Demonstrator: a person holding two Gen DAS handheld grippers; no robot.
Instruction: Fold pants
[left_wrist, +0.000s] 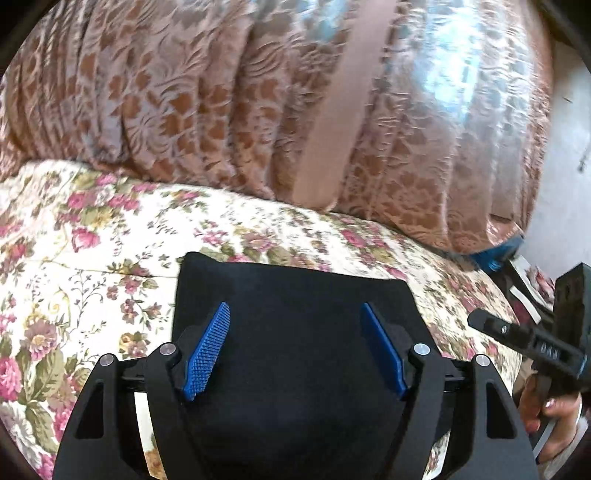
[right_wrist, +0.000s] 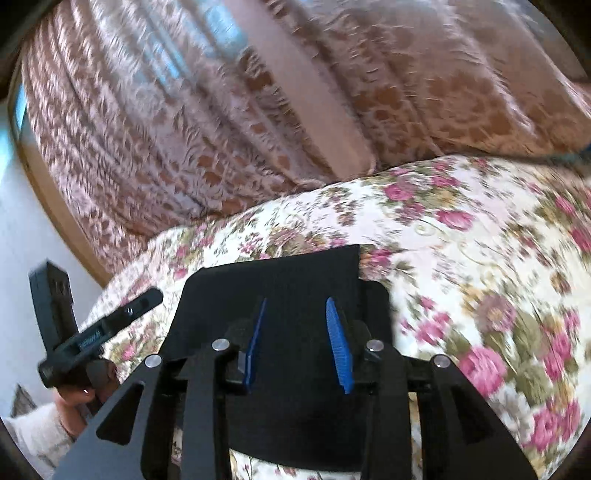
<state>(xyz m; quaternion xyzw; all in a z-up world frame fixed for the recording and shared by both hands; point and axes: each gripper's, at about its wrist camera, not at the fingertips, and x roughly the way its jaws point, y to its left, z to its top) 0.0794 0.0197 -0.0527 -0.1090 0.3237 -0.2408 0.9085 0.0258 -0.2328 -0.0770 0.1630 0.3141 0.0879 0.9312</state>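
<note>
The black pants (left_wrist: 291, 332) lie on the flowered bedspread (left_wrist: 92, 258) as a compact dark rectangle, apparently already folded. The left gripper (left_wrist: 295, 347) hovers above them with jaws wide apart, and the right gripper (right_wrist: 299, 343) is likewise parted and holds nothing, probably having let go. A patterned curtain (left_wrist: 221, 92) hangs behind.

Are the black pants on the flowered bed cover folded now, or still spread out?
Folded. The black pants lie as one compact rectangle on the flowered cover, no legs trailing out. How many layers: cannot tell.

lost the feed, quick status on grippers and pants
Left gripper open, right gripper open, both empty. Black pants folded on floral bedspread. Nothing in the way.
</note>
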